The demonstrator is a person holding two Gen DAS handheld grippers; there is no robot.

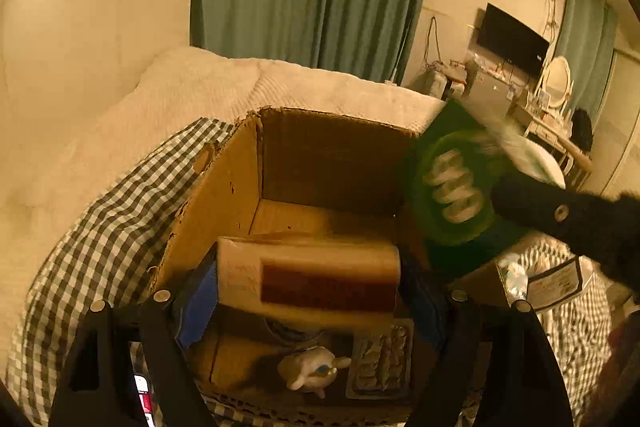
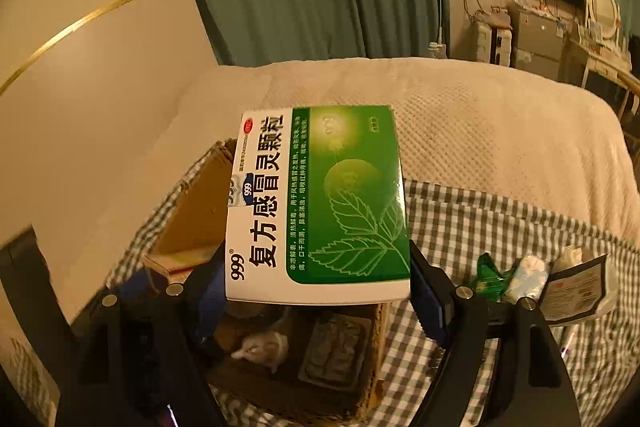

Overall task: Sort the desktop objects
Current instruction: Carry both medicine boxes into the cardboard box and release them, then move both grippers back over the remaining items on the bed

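We see both grippers raised and pointing forward. The left gripper [image 1: 308, 287] has its jaws closed against the two ends of a load, blue pads [image 1: 198, 301] pressing inward at 9 and 3 o'clock. The right gripper [image 2: 318, 291] grips likewise, one pad [image 2: 430, 301] at 3 o'clock. In the left wrist view, the right gripper's dark finger [image 1: 560, 213] enters from 3 o'clock.

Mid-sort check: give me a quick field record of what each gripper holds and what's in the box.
left gripper: shut on tan and red box, over the carton
right gripper: shut on green medicine box, over the carton
cardboard carton: open, on checkered cloth
inside carton: small white figurine, blister tray
outside carton: wrapped items on the cloth
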